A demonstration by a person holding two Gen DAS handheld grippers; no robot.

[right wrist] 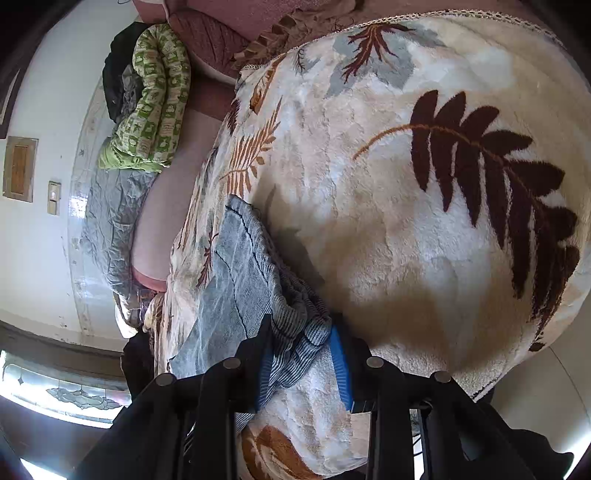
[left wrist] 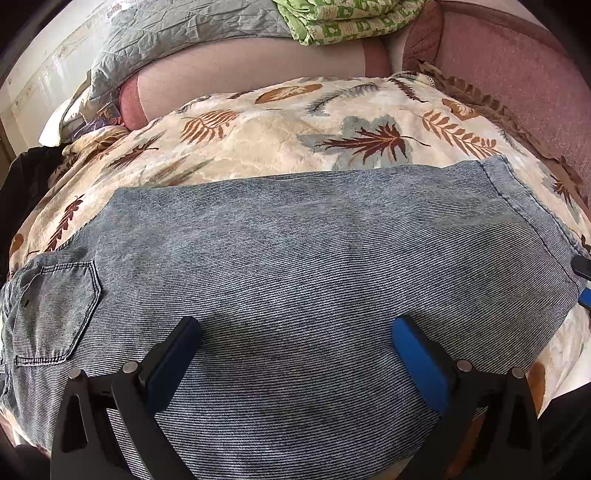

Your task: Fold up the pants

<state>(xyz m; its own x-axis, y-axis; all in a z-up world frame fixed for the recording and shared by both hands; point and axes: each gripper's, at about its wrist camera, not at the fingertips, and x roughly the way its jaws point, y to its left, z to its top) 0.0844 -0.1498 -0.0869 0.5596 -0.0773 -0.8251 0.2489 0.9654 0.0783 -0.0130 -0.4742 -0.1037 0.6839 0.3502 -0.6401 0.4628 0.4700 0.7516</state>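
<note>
The pale blue denim pants (left wrist: 295, 240) lie flat across a leaf-patterned blanket (left wrist: 258, 129), with a back pocket (left wrist: 55, 314) at the left and the leg hem (left wrist: 517, 192) at the right. My left gripper (left wrist: 295, 332) hovers just above the near edge of the pants, its jaws wide open and nothing pinched between them. In the right wrist view, my right gripper (right wrist: 303, 354) is shut on the bunched hem end of the pants (right wrist: 295, 332), the denim pressed between its blue pads (right wrist: 341, 369). A tip of the right gripper (left wrist: 583, 269) shows at the hem.
The blanket (right wrist: 406, 221) covers a bed. A green patterned quilt (left wrist: 351, 18), a grey quilt (left wrist: 166, 33) and a pink headboard cushion (left wrist: 517, 74) lie at the far side. A white wall (right wrist: 37, 258) stands beyond the bed, with dark clothing (left wrist: 22, 173) at its left edge.
</note>
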